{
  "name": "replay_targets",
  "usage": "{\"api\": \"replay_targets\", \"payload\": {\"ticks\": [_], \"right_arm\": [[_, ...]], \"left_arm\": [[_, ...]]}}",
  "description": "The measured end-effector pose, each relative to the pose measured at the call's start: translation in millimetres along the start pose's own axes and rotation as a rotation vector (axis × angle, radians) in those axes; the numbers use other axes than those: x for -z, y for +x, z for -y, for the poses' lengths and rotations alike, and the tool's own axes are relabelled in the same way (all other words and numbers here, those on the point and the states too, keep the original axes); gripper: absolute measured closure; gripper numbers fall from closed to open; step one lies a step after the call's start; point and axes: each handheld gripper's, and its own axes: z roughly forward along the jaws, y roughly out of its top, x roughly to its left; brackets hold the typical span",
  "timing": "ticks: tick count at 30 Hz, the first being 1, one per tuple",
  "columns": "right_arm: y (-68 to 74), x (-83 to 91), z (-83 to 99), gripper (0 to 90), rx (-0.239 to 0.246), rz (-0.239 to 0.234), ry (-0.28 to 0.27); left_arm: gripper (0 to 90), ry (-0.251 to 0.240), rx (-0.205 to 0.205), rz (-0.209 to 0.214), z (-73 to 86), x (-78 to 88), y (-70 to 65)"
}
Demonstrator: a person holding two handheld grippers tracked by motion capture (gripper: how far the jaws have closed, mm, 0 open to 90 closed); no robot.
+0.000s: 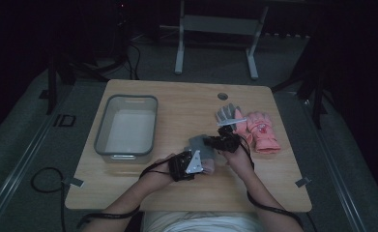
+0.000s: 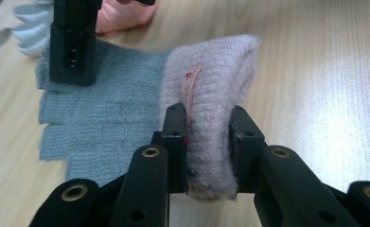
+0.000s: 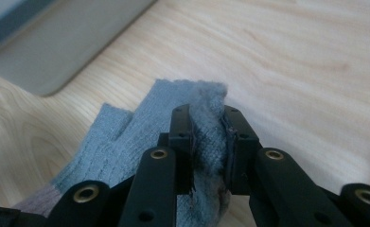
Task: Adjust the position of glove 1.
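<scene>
L gripper: I'm clamping both jaws on the pinkish-mauve cuff of the grey knit glove; a small pink tag is sticking up just by my left jaw. In the high view L gripper is sitting near the table's front edge, my L hand behind it.
R gripper: I'm pinching a fold of the same glove's grey finger end, jaws closed on the cloth. In the high view R gripper is just beyond & right of the L one; in the L gripper view it's standing on the grey knit.
Grey glove: lying flat on the wood table btwn my 2 grippers, cuff toward L, fingers toward R.
Pink gloves: resting on the table just right of R gripper, w/ a grey-white glove touching their left side.
Grey bin: sitting on the table's left part, well apart from the gloves; its corner is also showing in the R gripper view.
Table hole: near the far edge, beyond the gloves.
Far bkgd: white frame legs standing on the floor, dark.
</scene>
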Motion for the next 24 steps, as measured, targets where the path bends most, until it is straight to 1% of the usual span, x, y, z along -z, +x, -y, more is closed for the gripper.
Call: {"api": "replay_targets", "payload": {"ticks": [1,2,7,8,9,11,17,19,20,23,24], "right_arm": [[0.0,0.0,0.0,76.9,0.000,0.000,0.000],[2.8,1.9,-5.4,76.8,0.008,-0.004,-0.006],[9.6,4.7,-19.2,76.8,0.033,-0.011,-0.017],[9.6,4.7,-19.2,76.8,0.033,-0.011,-0.017],[13.3,5.4,-26.7,76.8,0.044,-0.017,-0.027],[17.1,5.7,-32.7,76.9,0.051,-0.016,-0.033],[28.8,5.1,-50.8,76.9,0.083,-0.030,-0.042],[32.1,5.1,-56.5,76.9,0.089,-0.032,-0.045],[34.1,4.9,-60.1,76.9,0.093,-0.037,-0.050],[37.9,5.8,-69.1,76.8,0.099,-0.046,-0.065],[39.0,6.6,-72.8,76.8,0.094,-0.051,-0.076]], "left_arm": [[72.4,0.000,0.000,0.000,0.0,0.0,0.0],[72.4,0.006,-0.009,-0.010,-2.1,6.0,3.2],[72.4,0.014,-0.017,-0.025,-4.1,20.7,11.5],[72.4,0.014,-0.017,-0.025,-4.1,20.7,11.5],[72.4,0.016,-0.012,-0.029,-4.4,26.5,15.4],[72.4,0.011,0.000,-0.034,-4.4,31.4,18.5],[72.5,0.026,-0.003,-0.058,-3.2,46.4,25.6],[72.5,0.026,-0.001,-0.061,-3.0,48.6,26.7],[72.5,0.025,0.001,-0.071,-2.9,55.0,29.9],[72.4,0.027,-0.006,-0.092,-3.9,63.1,34.0],[72.4,0.028,-0.008,-0.097,-4.4,65.6,36.4]]}}
